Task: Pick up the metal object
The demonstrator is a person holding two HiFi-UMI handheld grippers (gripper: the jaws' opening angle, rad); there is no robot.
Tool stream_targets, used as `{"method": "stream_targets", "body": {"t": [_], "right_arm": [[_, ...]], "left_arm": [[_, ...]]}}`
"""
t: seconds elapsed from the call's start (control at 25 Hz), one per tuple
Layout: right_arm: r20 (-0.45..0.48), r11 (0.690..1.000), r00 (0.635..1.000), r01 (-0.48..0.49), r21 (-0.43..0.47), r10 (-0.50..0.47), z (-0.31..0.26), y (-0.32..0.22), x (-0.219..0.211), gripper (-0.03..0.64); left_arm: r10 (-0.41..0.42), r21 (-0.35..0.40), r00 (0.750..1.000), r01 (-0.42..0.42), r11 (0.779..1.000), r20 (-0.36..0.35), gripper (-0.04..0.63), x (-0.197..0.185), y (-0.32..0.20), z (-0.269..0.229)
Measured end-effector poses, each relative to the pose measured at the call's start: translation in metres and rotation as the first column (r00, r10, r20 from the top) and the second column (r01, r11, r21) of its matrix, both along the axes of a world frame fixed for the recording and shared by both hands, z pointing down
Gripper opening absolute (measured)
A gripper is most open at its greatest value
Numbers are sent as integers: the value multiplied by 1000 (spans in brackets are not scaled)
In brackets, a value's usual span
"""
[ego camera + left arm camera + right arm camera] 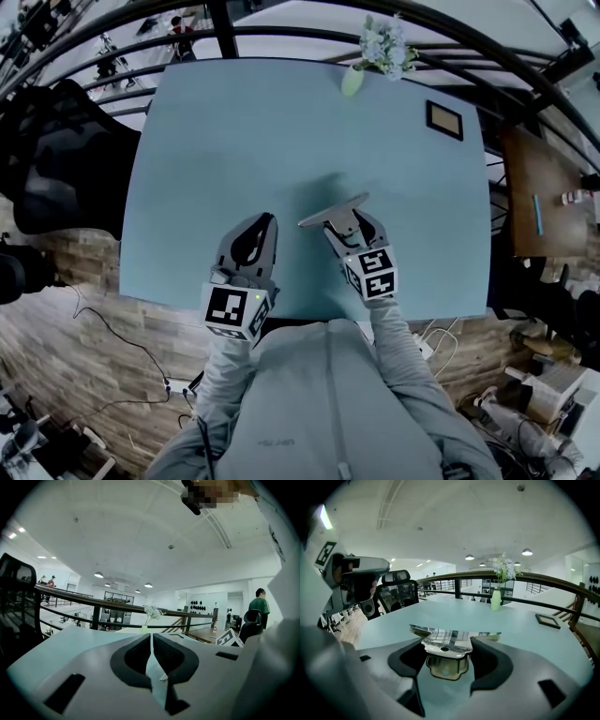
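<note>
Here, a flat shiny metal object (445,641) is being gripped in the downward-tilted right gripper (447,657); the closed, empty left gripper (151,641) is being held level.

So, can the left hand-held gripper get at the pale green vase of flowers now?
Probably, with a long stretch: only bare blue-grey table lies between the left hand-held gripper and the pale green vase at the far edge, though its jaws are together.
</note>
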State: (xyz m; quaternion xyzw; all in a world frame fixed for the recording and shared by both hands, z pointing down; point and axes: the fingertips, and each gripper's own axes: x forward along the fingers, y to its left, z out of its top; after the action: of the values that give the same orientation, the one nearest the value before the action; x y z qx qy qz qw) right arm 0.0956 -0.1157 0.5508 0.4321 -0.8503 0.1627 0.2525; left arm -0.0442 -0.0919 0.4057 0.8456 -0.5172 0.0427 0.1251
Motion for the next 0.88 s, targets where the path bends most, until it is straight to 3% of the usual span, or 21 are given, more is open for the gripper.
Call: {"method": "stream_targets", "body": {"t": [0.48,0.88], "right_arm": [[42,983,999,-36,178,29,-86,-5,39,299],[83,954,995,-70,292,47,-143,3,76,299]], "left_arm": [[22,85,1000,-23,996,18,40,22,-2,-37],[35,100,999,-37,994,19,40,36,-2,-44]]}}
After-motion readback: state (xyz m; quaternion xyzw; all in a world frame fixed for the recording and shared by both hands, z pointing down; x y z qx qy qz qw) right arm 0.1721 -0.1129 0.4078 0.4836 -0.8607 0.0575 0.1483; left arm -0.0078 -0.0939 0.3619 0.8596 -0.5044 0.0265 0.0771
